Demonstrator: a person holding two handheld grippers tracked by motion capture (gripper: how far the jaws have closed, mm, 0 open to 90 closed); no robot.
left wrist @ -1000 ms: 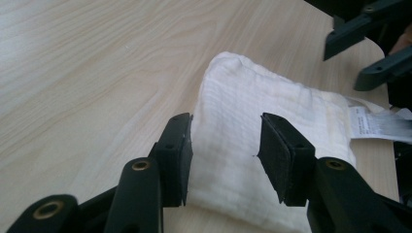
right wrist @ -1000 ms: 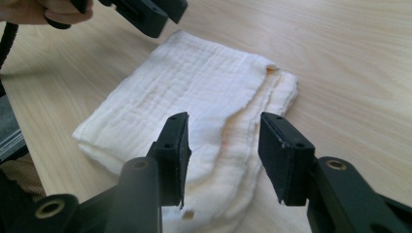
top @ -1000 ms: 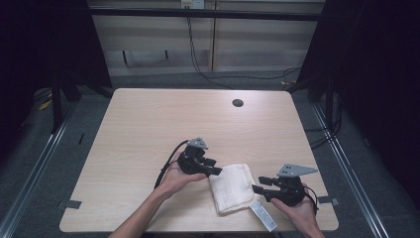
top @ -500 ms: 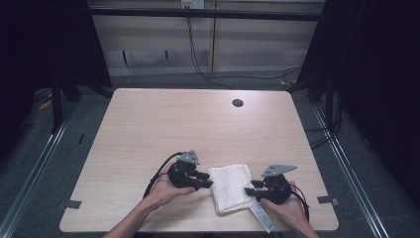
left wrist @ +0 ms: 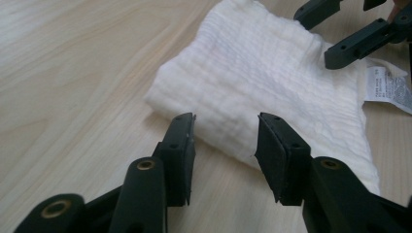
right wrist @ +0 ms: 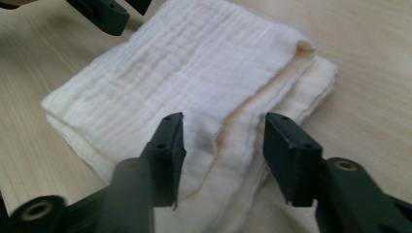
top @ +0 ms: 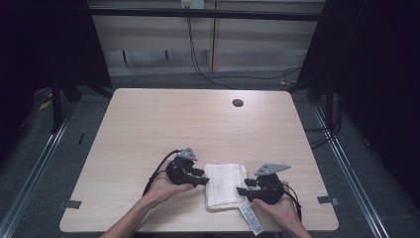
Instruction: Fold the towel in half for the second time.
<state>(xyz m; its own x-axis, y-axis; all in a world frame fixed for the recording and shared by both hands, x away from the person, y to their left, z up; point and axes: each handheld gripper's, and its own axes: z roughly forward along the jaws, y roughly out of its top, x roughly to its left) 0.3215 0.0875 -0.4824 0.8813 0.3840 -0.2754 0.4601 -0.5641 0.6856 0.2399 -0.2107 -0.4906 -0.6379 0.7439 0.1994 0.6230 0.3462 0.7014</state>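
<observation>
I'm between folds: the cloth [top: 225,184] lies folded at the desk's [top: 148,129] near edge, both tongs, left [top: 199,177] and right [top: 243,190], just widened and empty beside it; next I'd nip an edge.

Each black gripper, the left gripper [top: 200,177] and the right gripper [top: 241,190], carries a grey three-cornered plate, a trailing black cable, brass-ringed pivots and screw-dotted jaws.

White ribbed cloth [top: 225,184], soft, matt; table [top: 198,129] smooth pale wood.

Wooden table [top: 148,124] (folded cloth [top: 225,184] atop)
</observation>
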